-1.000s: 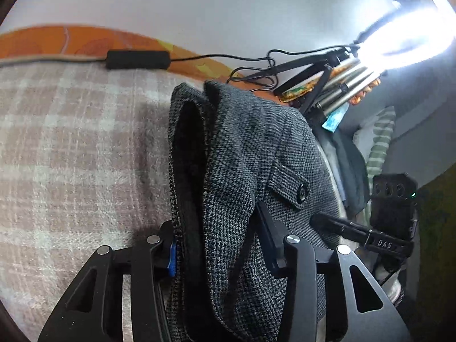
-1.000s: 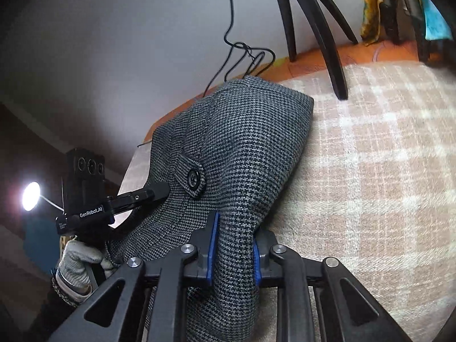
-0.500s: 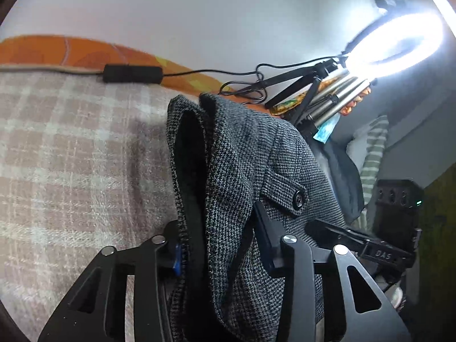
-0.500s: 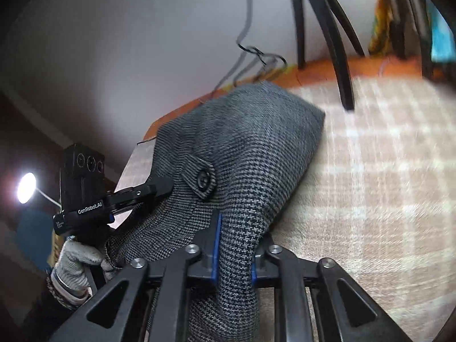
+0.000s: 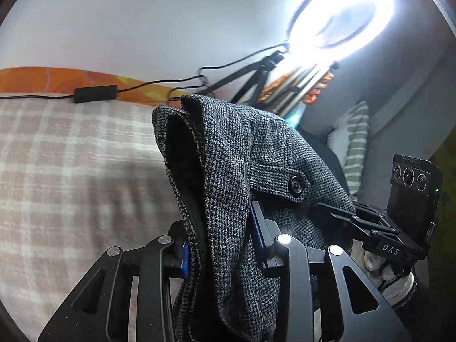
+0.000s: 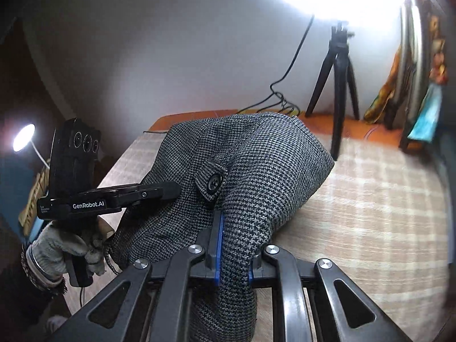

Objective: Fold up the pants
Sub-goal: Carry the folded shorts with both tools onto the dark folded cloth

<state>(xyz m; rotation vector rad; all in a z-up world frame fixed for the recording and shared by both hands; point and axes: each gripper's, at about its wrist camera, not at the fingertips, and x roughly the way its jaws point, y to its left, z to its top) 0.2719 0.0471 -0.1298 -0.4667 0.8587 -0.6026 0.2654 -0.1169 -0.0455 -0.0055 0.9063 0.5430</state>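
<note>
The pants [image 5: 239, 176] are grey houndstooth wool with a buttoned tab [image 5: 295, 183]. They hang bunched between both grippers above a checked beige blanket [image 5: 71, 171]. My left gripper [image 5: 222, 245] is shut on the waistband edge with dark lining showing. My right gripper [image 6: 233, 253] is shut on another fold of the pants [image 6: 256, 176]. The left gripper also shows in the right wrist view [image 6: 159, 191], at the left of the cloth. The right gripper shows in the left wrist view [image 5: 342, 213], at the right of the cloth.
A ring light [image 5: 342, 17] on a black tripod [image 6: 339, 85] stands at the back with a cable and inline box [image 5: 95, 94] along an orange edge. A striped pillow [image 5: 353, 148] lies at right. A small lamp [image 6: 24, 136] glows at far left.
Both grippers have risen and tilted up with the pants held; the ring light and tripod now show more fully. The grips are unchanged.
</note>
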